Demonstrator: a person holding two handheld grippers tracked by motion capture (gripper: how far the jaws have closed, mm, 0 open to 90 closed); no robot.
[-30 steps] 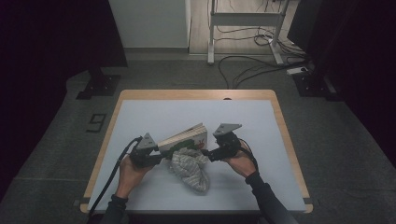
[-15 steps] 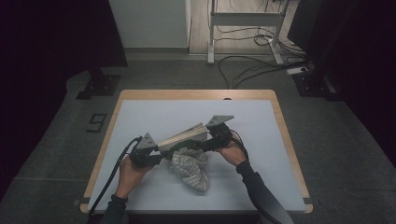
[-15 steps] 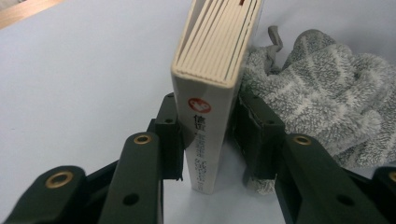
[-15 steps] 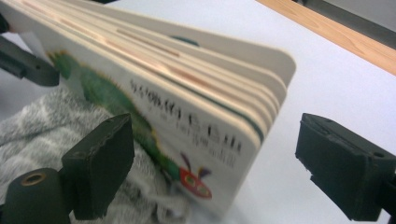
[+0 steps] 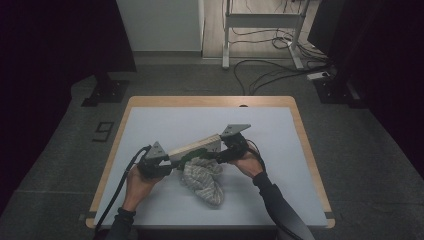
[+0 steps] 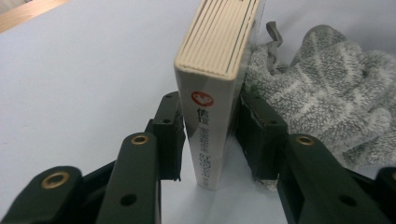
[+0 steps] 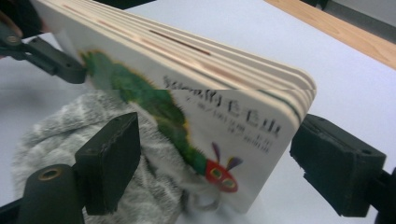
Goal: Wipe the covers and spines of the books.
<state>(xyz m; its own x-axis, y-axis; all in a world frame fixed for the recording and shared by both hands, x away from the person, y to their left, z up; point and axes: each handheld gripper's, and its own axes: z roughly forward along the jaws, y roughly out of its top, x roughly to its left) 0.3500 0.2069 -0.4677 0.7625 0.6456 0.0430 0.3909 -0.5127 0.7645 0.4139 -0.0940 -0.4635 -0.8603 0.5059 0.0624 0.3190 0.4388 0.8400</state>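
Thick cream board book (image 6: 212, 88) clamped at spine in my left gripper (image 6: 210, 135); caterpillar cover, seen from right gripper view, sits between my right gripper's (image 7: 210, 172) closing, untouching jaws.

Book (image 5: 195, 146) above cloth (image 5: 203, 179) on table (image 5: 165, 120).

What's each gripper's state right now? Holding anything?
Left gripper: shut on the board book, clamped across its spine end.
Right gripper: open; jaws have just been closing, straddling the book's far corner without touching it.
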